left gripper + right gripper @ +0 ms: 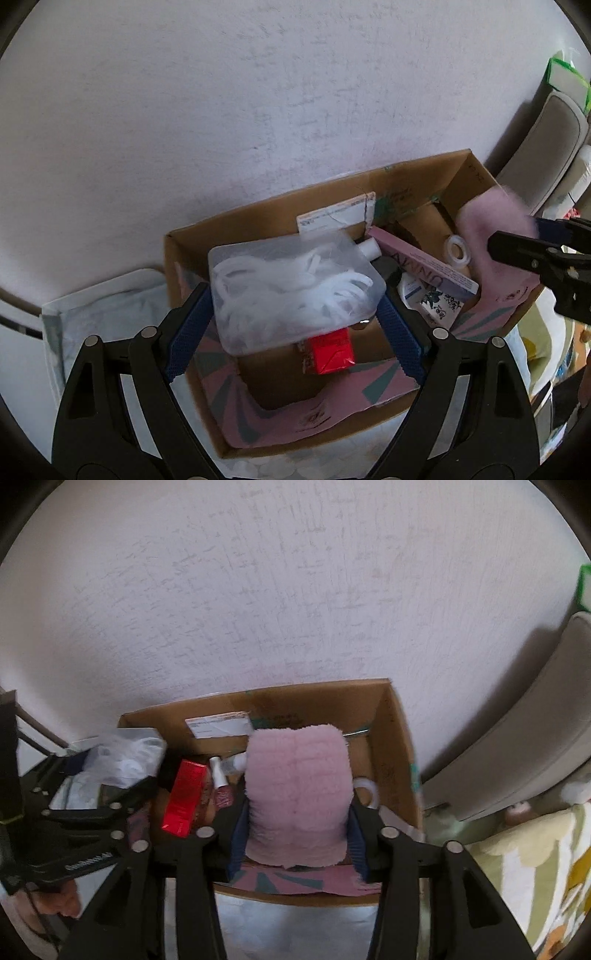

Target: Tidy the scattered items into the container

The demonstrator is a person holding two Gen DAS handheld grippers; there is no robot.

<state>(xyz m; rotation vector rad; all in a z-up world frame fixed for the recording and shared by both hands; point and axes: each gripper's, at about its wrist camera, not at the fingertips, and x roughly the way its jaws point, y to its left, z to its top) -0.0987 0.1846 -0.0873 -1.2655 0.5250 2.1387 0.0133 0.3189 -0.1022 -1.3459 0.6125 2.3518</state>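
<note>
1. Your left tongs [293, 314] pinch a clear plastic pouch [291, 291] stuffed with white cords; blue pads sit against both its sides; it hangs over the left half of the cardboard box [424, 177], tilted.
2. Your right tongs [297, 838] hold a pink fluffy cloth [297, 794] between the blue pads; it stands upright over the right half of the box; nap soft, blurred at the edges.
3. Box is open-topped, brown, pink-and-teal printed flaps folded inward, white label on the back wall; it stands against a white textured wall [221, 110].
4. Already inside: red carton [330, 350]; long pink carton [424, 264] lying slanted; roll of clear tape [458, 253]; small white bottle [369, 249]; nail polish bottle [223, 794].
</note>
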